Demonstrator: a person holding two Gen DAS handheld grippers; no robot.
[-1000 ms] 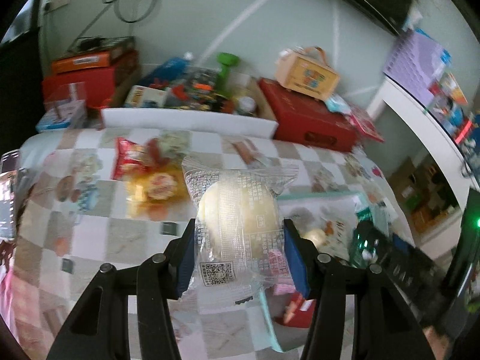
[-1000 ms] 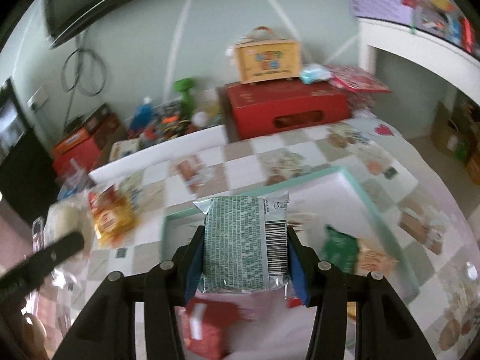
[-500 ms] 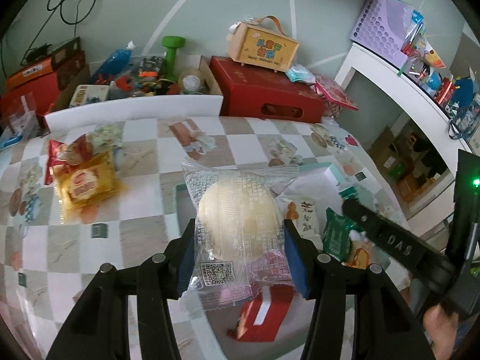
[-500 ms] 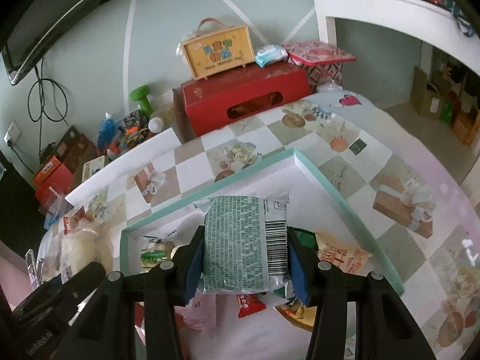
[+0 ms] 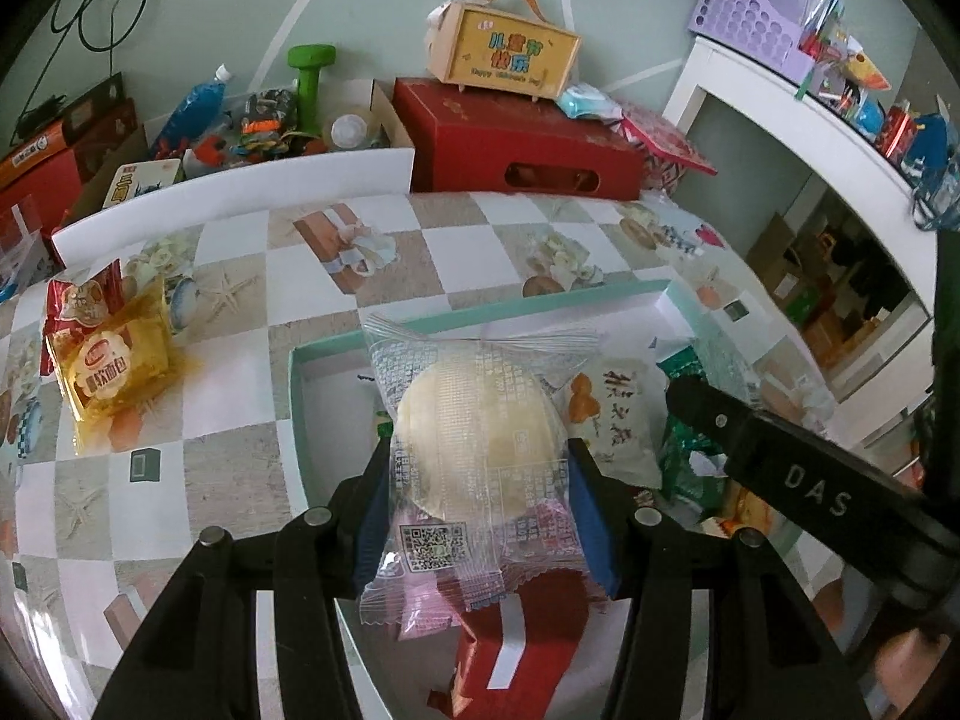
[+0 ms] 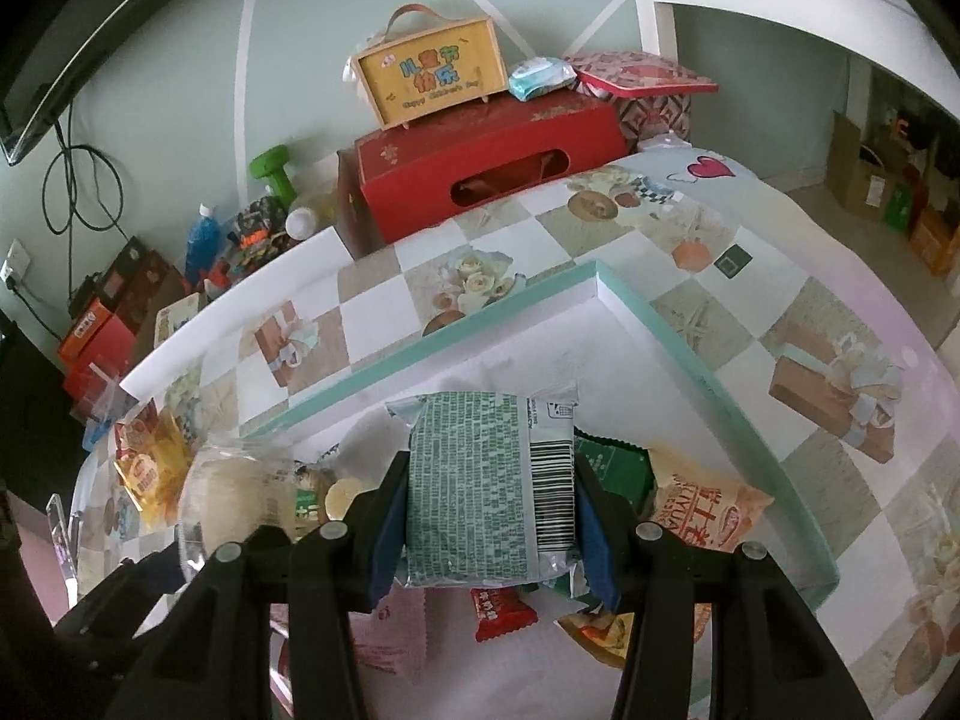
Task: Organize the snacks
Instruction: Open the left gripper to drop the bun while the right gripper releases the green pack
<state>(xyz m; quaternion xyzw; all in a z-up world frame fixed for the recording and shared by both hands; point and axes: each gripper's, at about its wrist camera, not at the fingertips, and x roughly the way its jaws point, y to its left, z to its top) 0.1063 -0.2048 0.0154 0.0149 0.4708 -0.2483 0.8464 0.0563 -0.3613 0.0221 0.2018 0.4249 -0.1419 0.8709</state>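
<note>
the left gripper (image 5: 480, 516) is clenched on a clear-wrapped round cake (image 5: 477, 441), its packet's long axis running forward along the fingers, and the right gripper (image 6: 489, 522) grips a green snack packet (image 6: 486, 486) the same way. both packets hang over the mint-rimmed tray (image 6: 708, 384), seemingly not touching the snacks heaped below.

I see the tray (image 5: 480, 315) on the table (image 5: 228, 456) ahead of me, snack packets (image 6: 708, 510) lying in it. Left of the tray, two packets (image 5: 108, 360) lie on the table. Far behind, a handled box (image 5: 504, 54) sits on a larger box (image 5: 522, 138).
</note>
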